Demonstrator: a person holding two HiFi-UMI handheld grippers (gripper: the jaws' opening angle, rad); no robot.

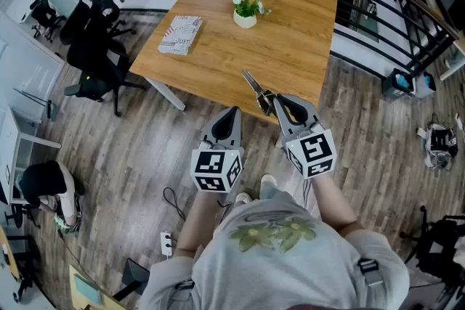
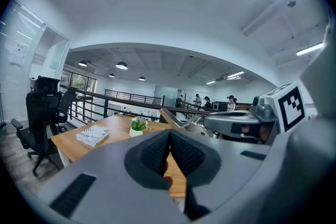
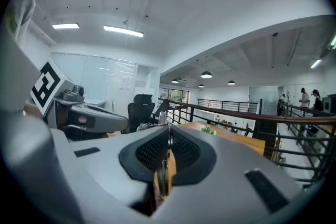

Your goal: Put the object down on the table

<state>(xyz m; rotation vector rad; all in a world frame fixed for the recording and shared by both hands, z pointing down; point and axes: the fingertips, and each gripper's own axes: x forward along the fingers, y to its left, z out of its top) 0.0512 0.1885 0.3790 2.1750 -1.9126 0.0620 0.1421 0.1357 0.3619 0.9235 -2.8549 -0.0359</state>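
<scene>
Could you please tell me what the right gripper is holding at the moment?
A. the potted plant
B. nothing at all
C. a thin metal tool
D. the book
C: the right gripper is shut on a thin metal tool that points toward the table, while the potted plant and the book rest on the tabletop.

Metal tool (image 1: 254, 84): only the thin front end shows past the right gripper (image 1: 274, 102). The rest sits inside the closed jaws, so its kind cannot be told. In the right gripper view it is an edge-on sliver between the pads, with the tip hidden. Both hands are covered by the right gripper and the left gripper (image 1: 232, 115). The cover print on the book (image 1: 180, 35) is too small to read. The people (image 2: 231, 103) far back are too small to make out. The torso (image 1: 280, 258) is cut off by the bottom edge.
</scene>
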